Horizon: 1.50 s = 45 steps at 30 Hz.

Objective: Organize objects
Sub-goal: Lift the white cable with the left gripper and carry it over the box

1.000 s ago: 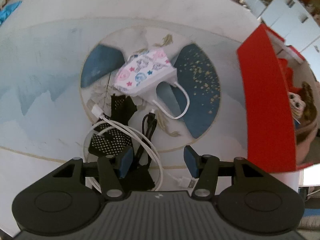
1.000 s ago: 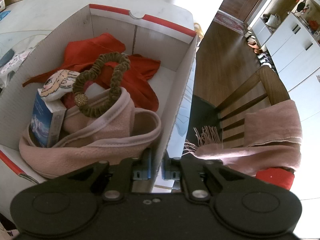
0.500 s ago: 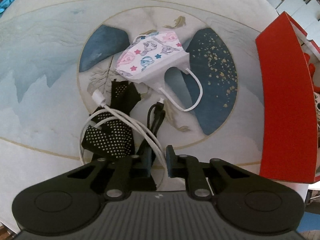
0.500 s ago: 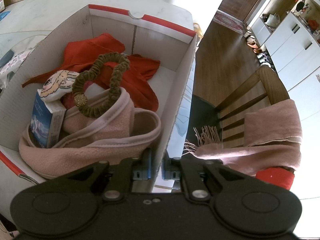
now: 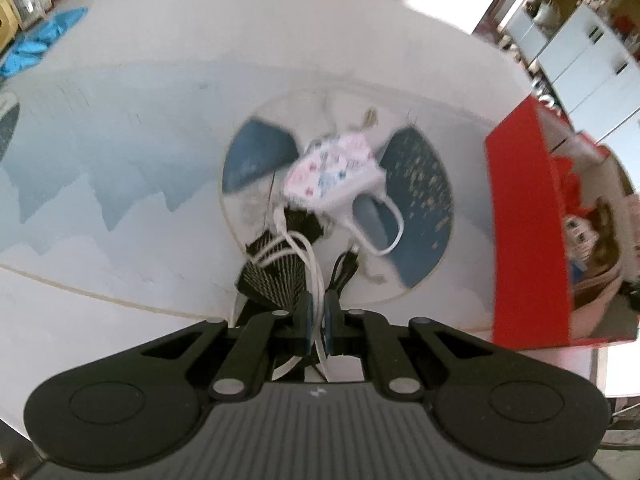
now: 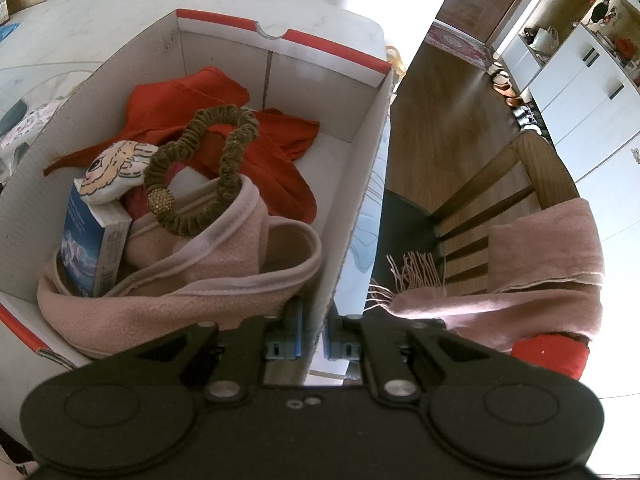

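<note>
My left gripper (image 5: pixel 317 322) is shut on a white cable (image 5: pixel 310 258) and lifts it above the table. A black dotted sock (image 5: pixel 272 274) and a black cable (image 5: pixel 343 266) lie or hang under it. A patterned face mask (image 5: pixel 334 172) lies on the round mat (image 5: pixel 420 184) beyond. The red box (image 5: pixel 524 240) stands at the right. My right gripper (image 6: pixel 314 330) is shut on the box's white side wall (image 6: pixel 352 216). Inside the box lie a pink fleece (image 6: pixel 224 264), a red cloth (image 6: pixel 256 136), an olive scrunchie (image 6: pixel 208 168), a small blue box (image 6: pixel 86 244) and a cartoon pouch (image 6: pixel 114 170).
A blue cloth (image 5: pixel 44 44) lies at the table's far left edge. A wooden chair (image 6: pixel 500 204) with a pink scarf (image 6: pixel 540 276) stands right of the box, over a wooden floor. White cabinets (image 6: pixel 580 80) stand behind.
My left gripper went from open to shut on the white cable, then rose and pulled back with it. The right gripper has not moved.
</note>
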Tool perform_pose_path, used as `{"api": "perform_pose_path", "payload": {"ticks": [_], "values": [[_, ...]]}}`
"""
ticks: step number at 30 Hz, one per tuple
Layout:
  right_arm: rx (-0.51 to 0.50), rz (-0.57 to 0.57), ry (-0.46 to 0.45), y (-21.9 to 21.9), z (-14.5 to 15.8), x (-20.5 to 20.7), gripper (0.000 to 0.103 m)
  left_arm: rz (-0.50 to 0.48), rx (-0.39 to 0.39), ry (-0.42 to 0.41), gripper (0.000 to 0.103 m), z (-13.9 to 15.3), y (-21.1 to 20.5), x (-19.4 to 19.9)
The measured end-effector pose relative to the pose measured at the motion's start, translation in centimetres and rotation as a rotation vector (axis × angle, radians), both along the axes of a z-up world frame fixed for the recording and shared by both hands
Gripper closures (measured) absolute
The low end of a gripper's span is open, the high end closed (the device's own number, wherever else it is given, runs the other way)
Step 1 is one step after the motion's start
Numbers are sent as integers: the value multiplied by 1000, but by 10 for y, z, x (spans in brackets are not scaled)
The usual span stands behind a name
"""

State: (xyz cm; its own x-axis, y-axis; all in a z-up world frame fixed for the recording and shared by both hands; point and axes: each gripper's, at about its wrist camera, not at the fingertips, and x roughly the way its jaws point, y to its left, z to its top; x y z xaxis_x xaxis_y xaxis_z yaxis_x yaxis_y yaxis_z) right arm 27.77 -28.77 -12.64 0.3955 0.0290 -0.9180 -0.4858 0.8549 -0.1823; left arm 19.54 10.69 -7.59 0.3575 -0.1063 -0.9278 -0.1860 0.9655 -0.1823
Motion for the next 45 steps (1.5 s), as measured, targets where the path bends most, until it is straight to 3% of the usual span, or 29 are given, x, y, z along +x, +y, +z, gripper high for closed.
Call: {"api": "perform_pose_path", "payload": {"ticks": [8,13,19,24,34,39,45], "values": [[-2,2,0,0,0,-1,95,-27,-69,-139,99,58,-5,-3],[-2,2,0,0,0,-1,95,-119,-89,-208,99,84,-34,6],[-2,2,-1,0,0,-1,95,-267,-88,-227,98,97,-82,23],[-2,2,0,0,0,-1,95,-382,-92,-248,98,99,-127,36],[-3,3,-2,-1,0,-1,95,-618,-24,-293,98,85,-225,62],[-4,2,-5,-4,0,-1,95,-705,-17,-337,98,78,-254,70],[-5,4,-6,-5,0,-1,95,-778,51,-333,98,63,-283,82]]}}
